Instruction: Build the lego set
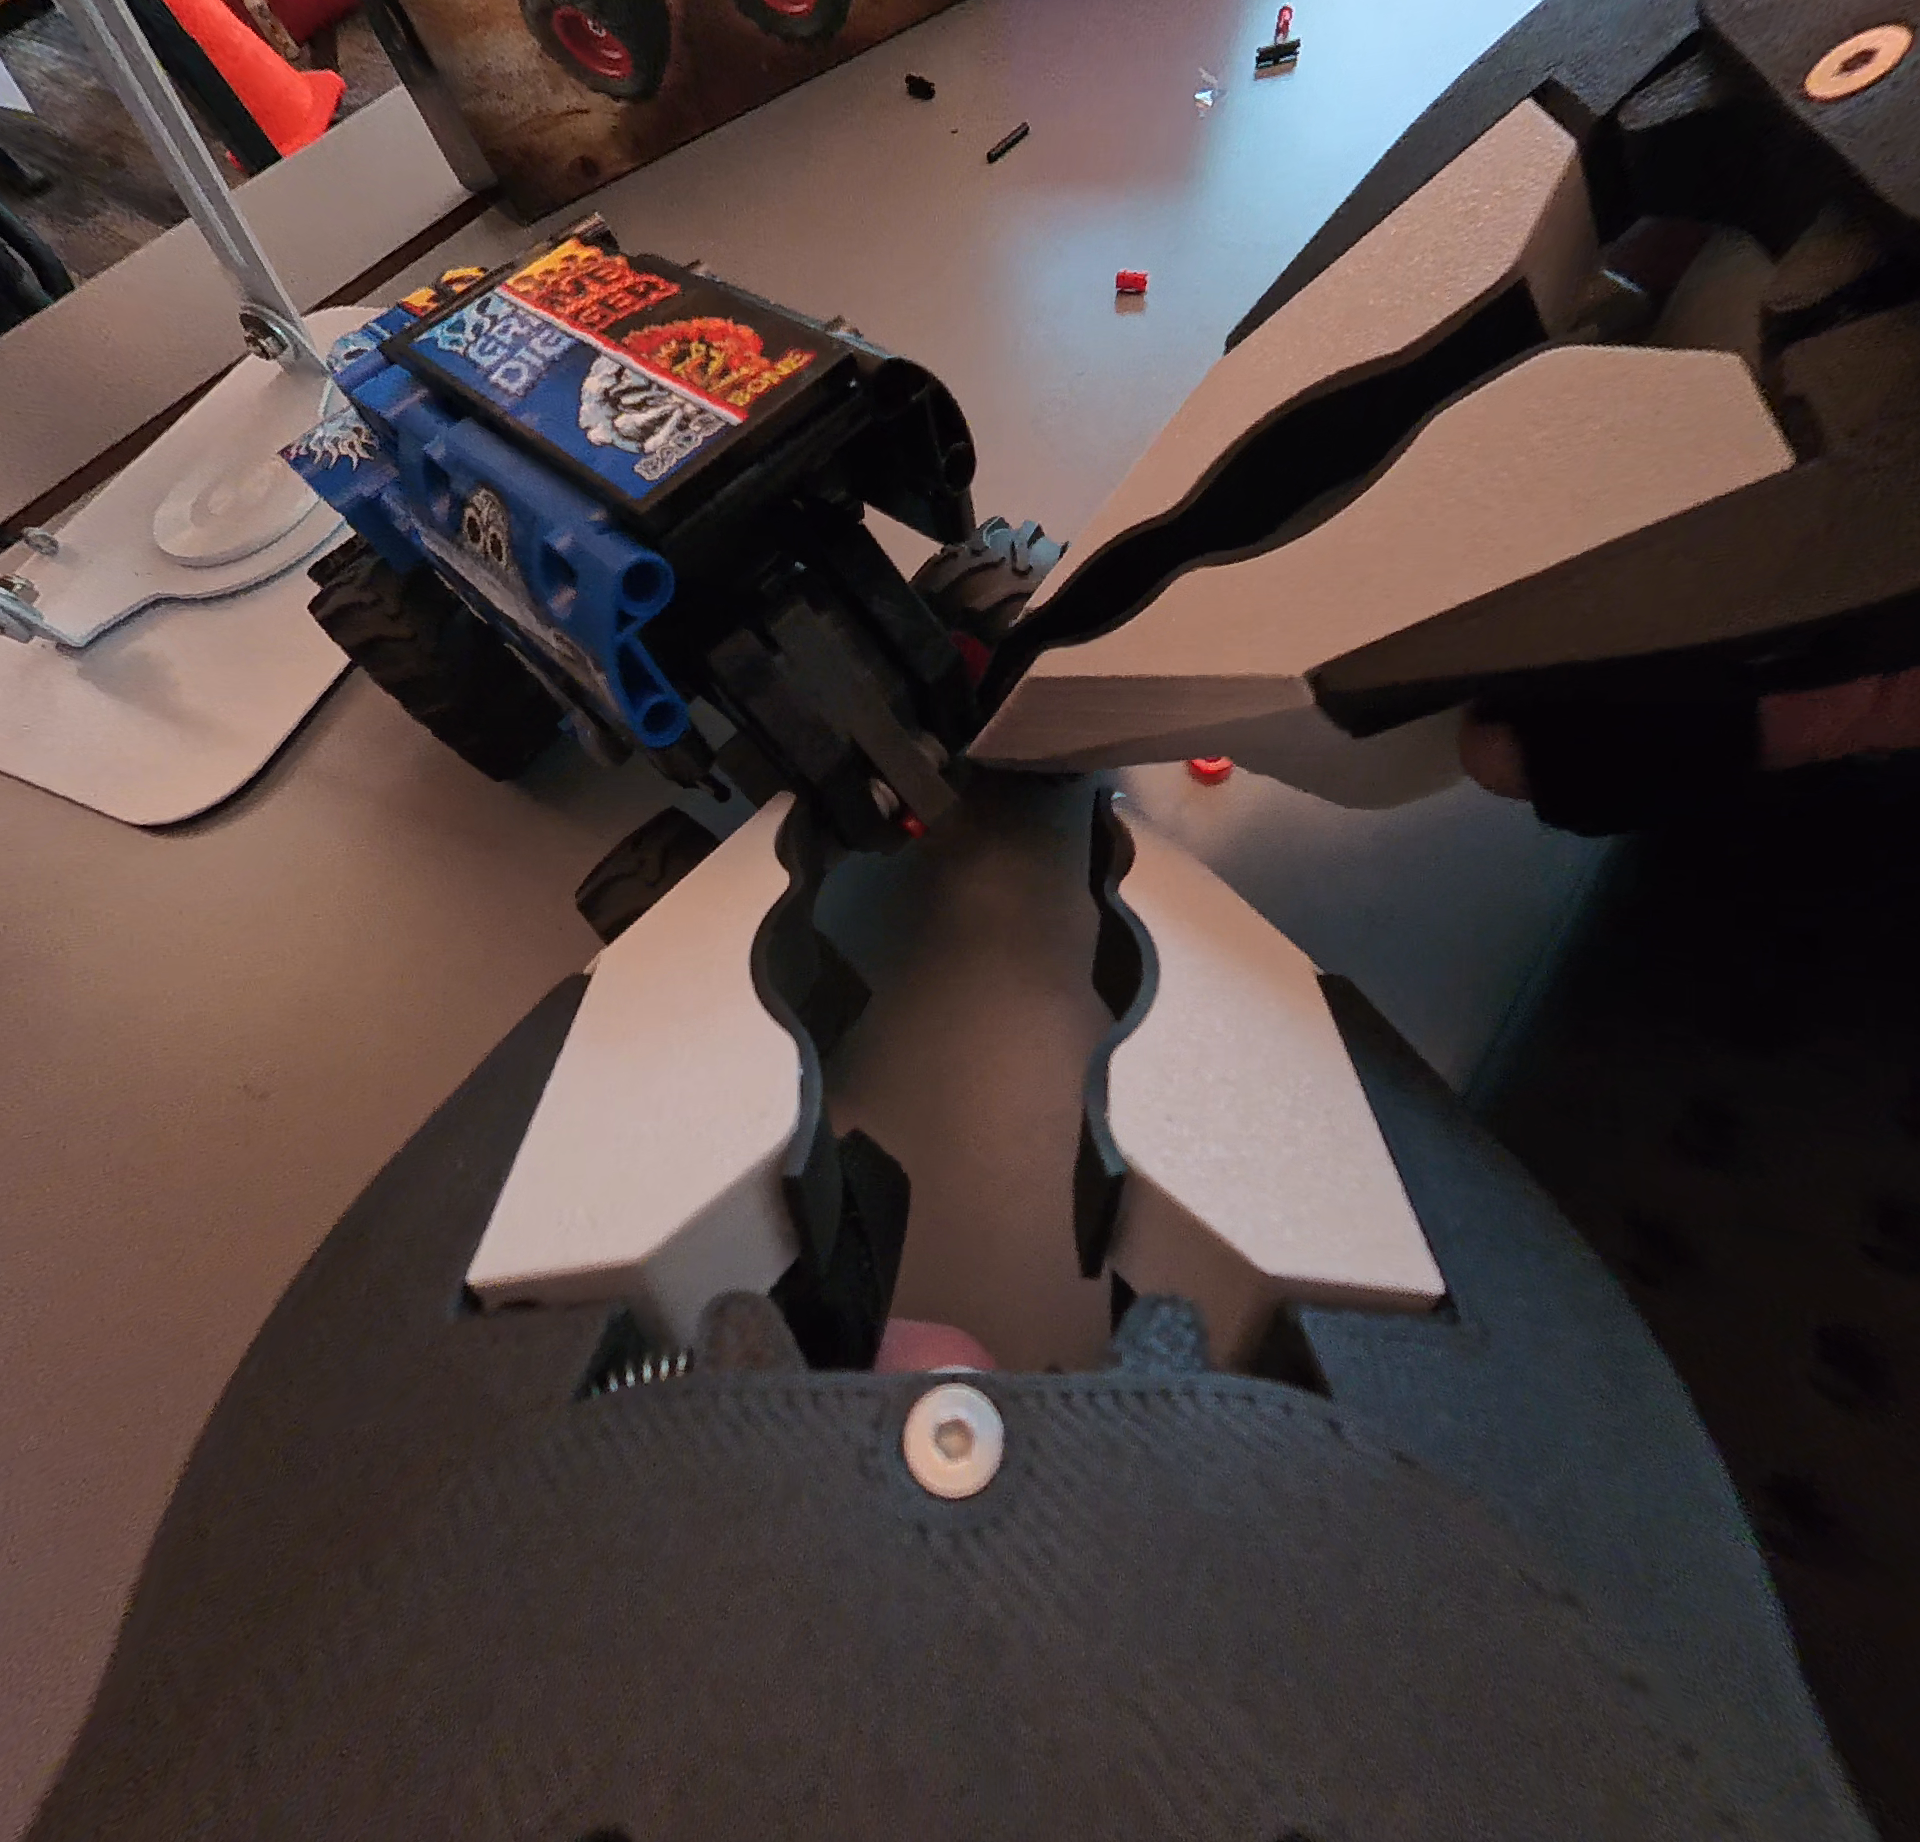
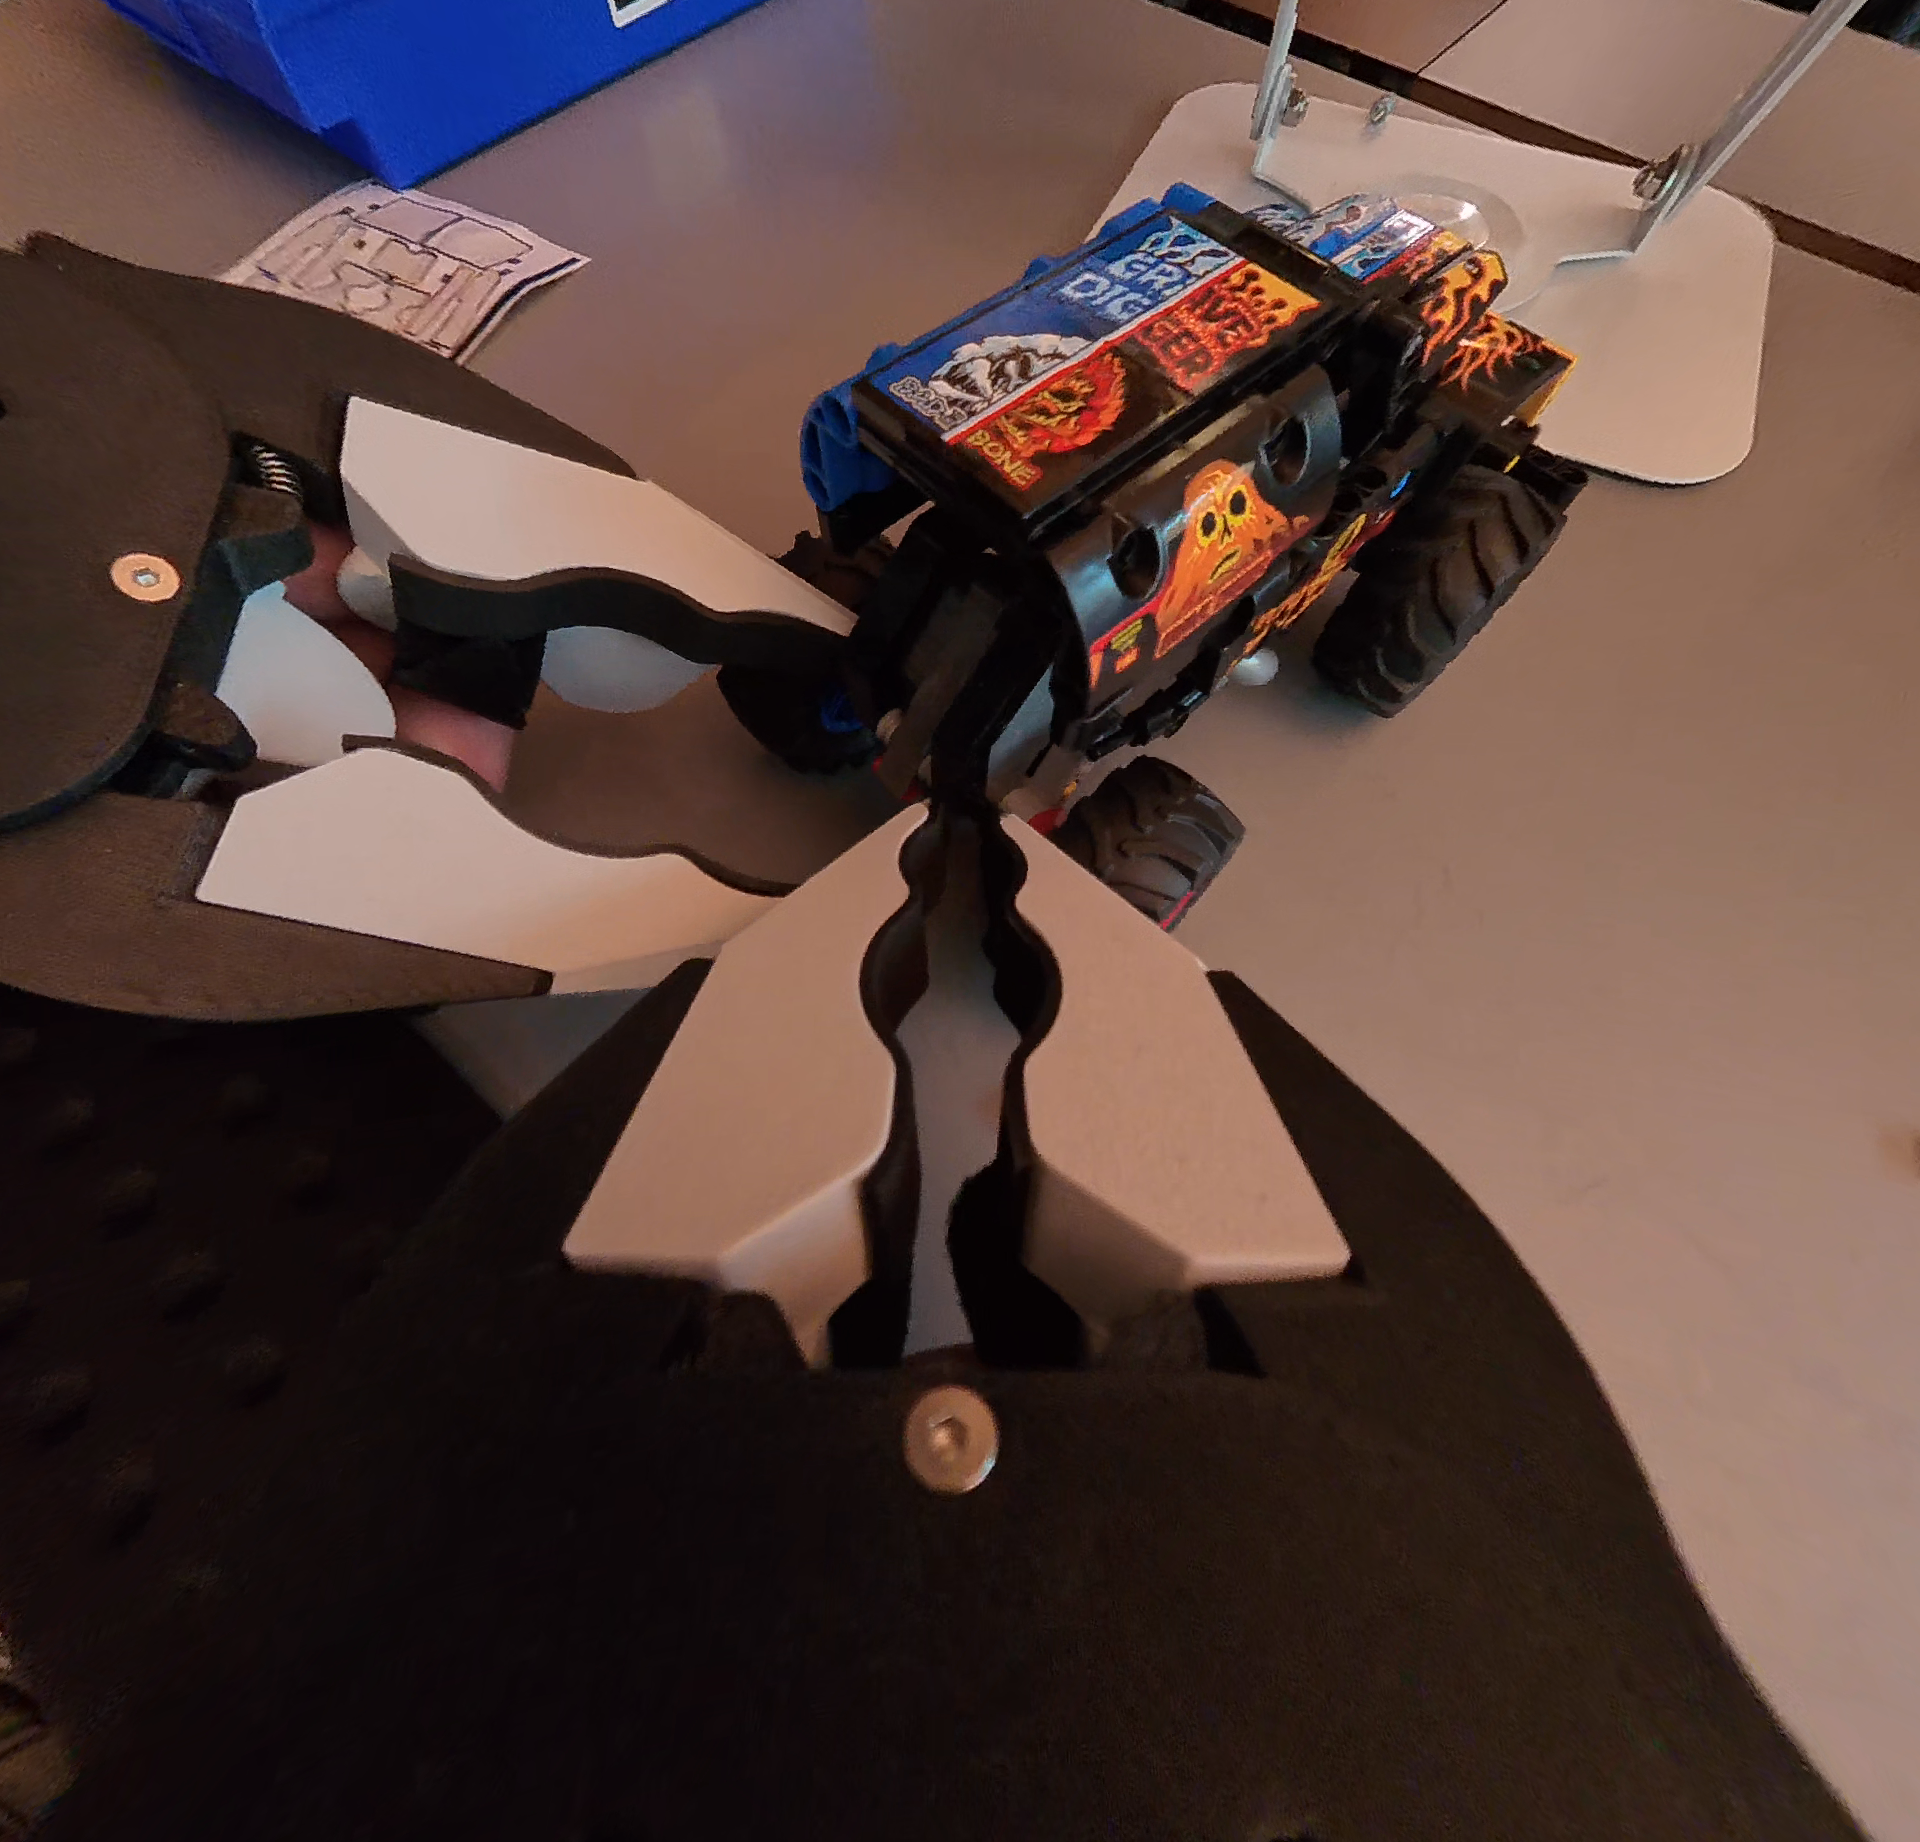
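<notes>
The blue-and-black plastic brick monster truck [image 2: 1195, 462] looks light but fragile; right tongs [image 2: 961, 826] pinch its black rear beam, left tongs [image 1: 940, 826] gape, seemingly empty.

Two cameras on my grippers, looking down my fingers

My left camera faces the truck [image 1: 623, 504] closely from its blue side, my right from its black side; both share the truck and table [image 2: 1558, 857].

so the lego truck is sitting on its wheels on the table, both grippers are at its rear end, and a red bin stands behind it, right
Not quite: the bin is blue, not red, as the right wrist view shows. The rest holds: the lego truck sits on its wheels on the table, with the left gripper and right gripper both at its rear end.
</notes>
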Available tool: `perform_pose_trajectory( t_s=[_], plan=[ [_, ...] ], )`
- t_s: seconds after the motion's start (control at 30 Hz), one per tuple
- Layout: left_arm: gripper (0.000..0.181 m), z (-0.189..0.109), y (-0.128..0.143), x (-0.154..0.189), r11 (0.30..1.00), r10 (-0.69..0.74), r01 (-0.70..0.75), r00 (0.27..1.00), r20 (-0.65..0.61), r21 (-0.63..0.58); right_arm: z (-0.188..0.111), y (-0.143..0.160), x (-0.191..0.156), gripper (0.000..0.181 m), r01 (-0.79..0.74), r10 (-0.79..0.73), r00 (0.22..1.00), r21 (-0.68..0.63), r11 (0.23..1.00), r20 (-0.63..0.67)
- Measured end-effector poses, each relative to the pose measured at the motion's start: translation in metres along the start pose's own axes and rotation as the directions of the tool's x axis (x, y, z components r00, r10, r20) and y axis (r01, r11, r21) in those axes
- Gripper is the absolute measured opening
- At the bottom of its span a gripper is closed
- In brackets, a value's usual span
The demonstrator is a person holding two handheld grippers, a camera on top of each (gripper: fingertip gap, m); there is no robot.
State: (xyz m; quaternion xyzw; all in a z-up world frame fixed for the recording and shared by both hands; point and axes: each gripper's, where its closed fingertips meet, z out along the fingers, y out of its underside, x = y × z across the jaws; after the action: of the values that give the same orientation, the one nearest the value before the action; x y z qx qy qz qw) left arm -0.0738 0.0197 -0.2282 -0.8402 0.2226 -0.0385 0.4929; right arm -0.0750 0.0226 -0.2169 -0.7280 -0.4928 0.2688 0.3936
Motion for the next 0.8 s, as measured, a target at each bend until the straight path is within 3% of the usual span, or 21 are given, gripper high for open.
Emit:
perform_pose_trajectory(
  t_s=[0.3,0.43,0.57,0.8],
  plan=[
    [0.051,0.0,0.001,-0.001,1.0,0.007,-0.007,1.0,0.011,-0.001,0.001,0.0,-0.001,0.001,0.016,-0.016,1.0,0.005,1.0,0.022],
    [0.033,0.001,0.0,-0.012,0.999,0.045,-0.045,0.995,0.093,-0.007,-0.004,0.002,0.001,0.003,0.053,-0.053,0.996,0.002,0.999,0.076],
    [0.041,0.001,-0.003,-0.013,1.0,0.008,-0.007,0.996,0.085,-0.006,-0.017,-0.002,0.014,0.0,0.067,-0.07,0.994,0.047,0.997,0.083],
    [0.046,0.013,-0.006,-0.019,0.998,-0.008,0.021,0.977,0.211,-0.058,-0.025,-0.001,0.014,0.0,0.04,-0.052,0.987,0.081,0.996,0.153]
  ],
)
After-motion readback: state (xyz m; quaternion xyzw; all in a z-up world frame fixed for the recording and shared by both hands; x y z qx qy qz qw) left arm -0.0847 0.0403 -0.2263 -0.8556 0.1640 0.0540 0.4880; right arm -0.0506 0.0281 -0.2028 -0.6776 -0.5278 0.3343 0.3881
